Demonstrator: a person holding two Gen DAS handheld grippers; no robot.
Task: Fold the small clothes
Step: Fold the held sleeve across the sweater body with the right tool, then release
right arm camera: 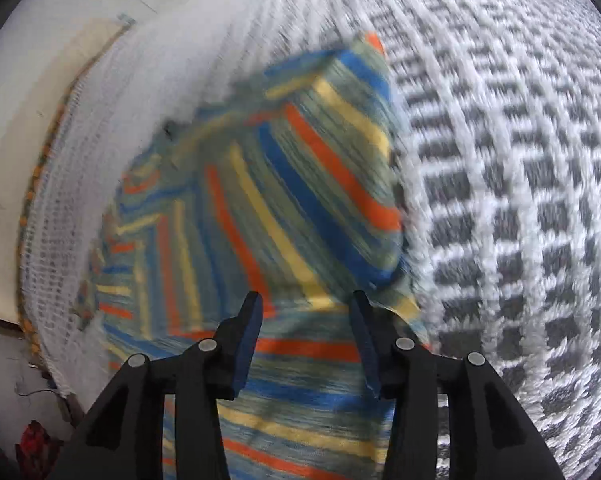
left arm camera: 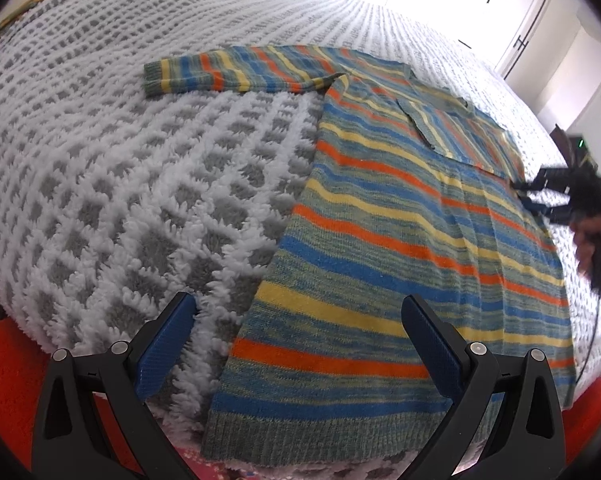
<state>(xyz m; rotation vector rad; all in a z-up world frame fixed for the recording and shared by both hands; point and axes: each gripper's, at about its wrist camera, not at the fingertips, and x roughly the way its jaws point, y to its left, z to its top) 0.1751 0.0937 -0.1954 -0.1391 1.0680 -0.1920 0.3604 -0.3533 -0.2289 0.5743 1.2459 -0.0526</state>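
**Sweater fold: one sleeve in, the rest still open**

Striped sweater [left arm camera: 400, 240] spread flat on the bed [left arm camera: 140, 184], hem nearest in the left view, neck toward 1 o'clock. One sleeve [left arm camera: 456, 136] already turned in across the chest, cuff lying near the collar. Other sleeve [left arm camera: 228, 70] stretched straight out toward 10 o'clock, not yet folded. Body at full length, no crosswise fold. Judged roughly a third done: second sleeve and the body folds left.

Left hand-held gripper [left arm camera: 300, 344] released, jaws wide apart, straddling the sweater's near left edge close to the hem, pads clear of the cloth as far as can be seen. Right hand-held gripper [right arm camera: 304, 344] partly parted over the folded sleeve area, nothing pinched between the pads; view smeared by blur, so contact with the knit hard to tell. Seen from the left view at 3 o'clock [left arm camera: 556, 196], by the sweater's right edge.

Sweater: soft knit, horizontal bands of orange, yellow, blue and mottled grey-green, ribbed hem and cuffs; limp, likely to drape and slide. Bed cover: thick, shaggy white fleece with a grey waffle grid, plush and grippy-looking.
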